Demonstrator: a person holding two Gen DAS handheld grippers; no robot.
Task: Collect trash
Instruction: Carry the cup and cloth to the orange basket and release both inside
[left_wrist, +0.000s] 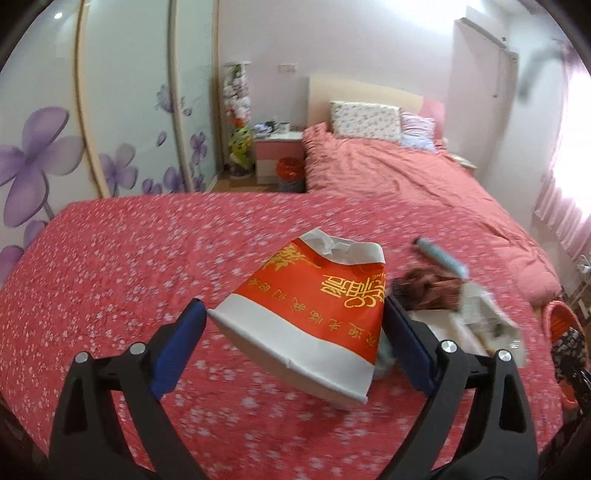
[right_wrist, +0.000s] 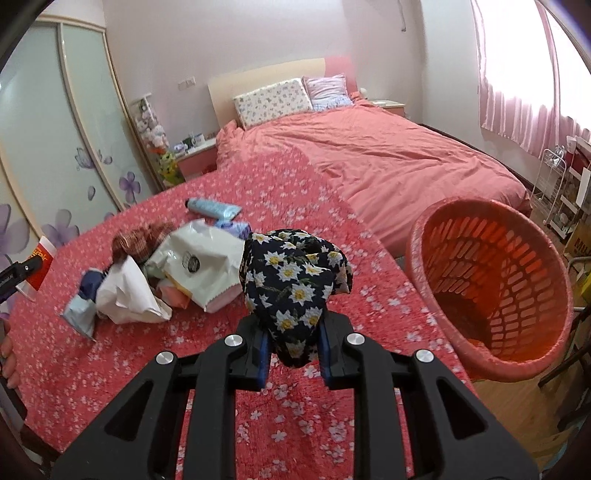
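My left gripper (left_wrist: 293, 310) is shut on a red and white paper bag (left_wrist: 310, 295) with gold lettering, which hangs tilted above the table; that bag also peeks in at the right wrist view's left edge (right_wrist: 41, 264). My right gripper (right_wrist: 293, 343) is shut on a dark cloth with white daisies (right_wrist: 291, 273), held above the table. A pile of white bags and wrappers (right_wrist: 147, 284) lies on the table's left part, with a brown checked cloth (right_wrist: 138, 240) and a light blue tube (right_wrist: 212, 208) behind it. The tube (left_wrist: 441, 256) and the brown cloth (left_wrist: 428, 291) lie right of the paper bag.
The table (right_wrist: 332, 424) wears a red cloth with white blossoms. An orange slotted basket (right_wrist: 491, 288) stands tilted at its right edge. Behind is a bed with a pink cover (right_wrist: 388, 158), a nightstand (left_wrist: 280, 147), a flowered wardrobe (left_wrist: 55, 147) on the left and a wire rack (right_wrist: 554, 184) on the right.
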